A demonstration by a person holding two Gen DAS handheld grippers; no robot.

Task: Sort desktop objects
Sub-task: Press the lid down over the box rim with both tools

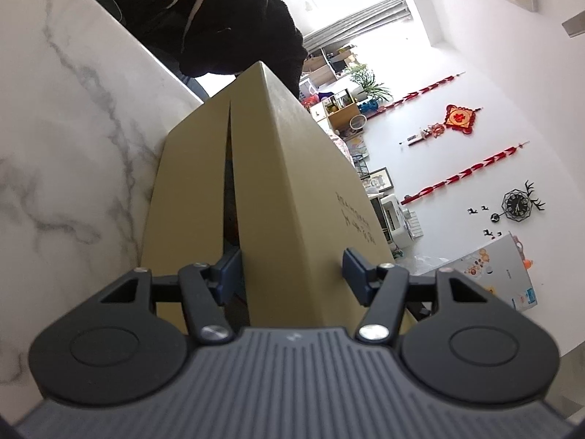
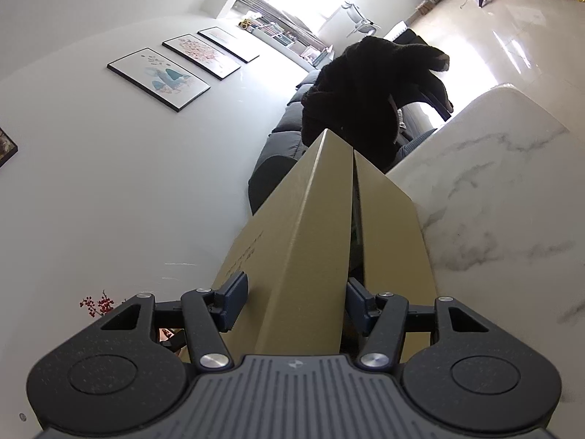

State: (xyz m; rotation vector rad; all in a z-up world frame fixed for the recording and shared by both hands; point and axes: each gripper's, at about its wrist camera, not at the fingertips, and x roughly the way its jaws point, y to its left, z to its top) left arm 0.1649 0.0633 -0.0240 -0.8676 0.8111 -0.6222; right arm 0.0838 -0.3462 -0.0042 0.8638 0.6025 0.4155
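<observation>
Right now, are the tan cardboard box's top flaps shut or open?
Nearly shut: the tan cardboard box shows a narrow dark gap between its flaps in both wrist views.

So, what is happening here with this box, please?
A person holds two tongs, one in each hand, and both grip the same tan cardboard box from opposite ends. The left tongs and the right tongs each clamp one top flap; the flaps stand almost shut, with a narrow slit between them. The box is beside the white marble-patterned table, and a black fleece garment hangs beyond it.
</observation>
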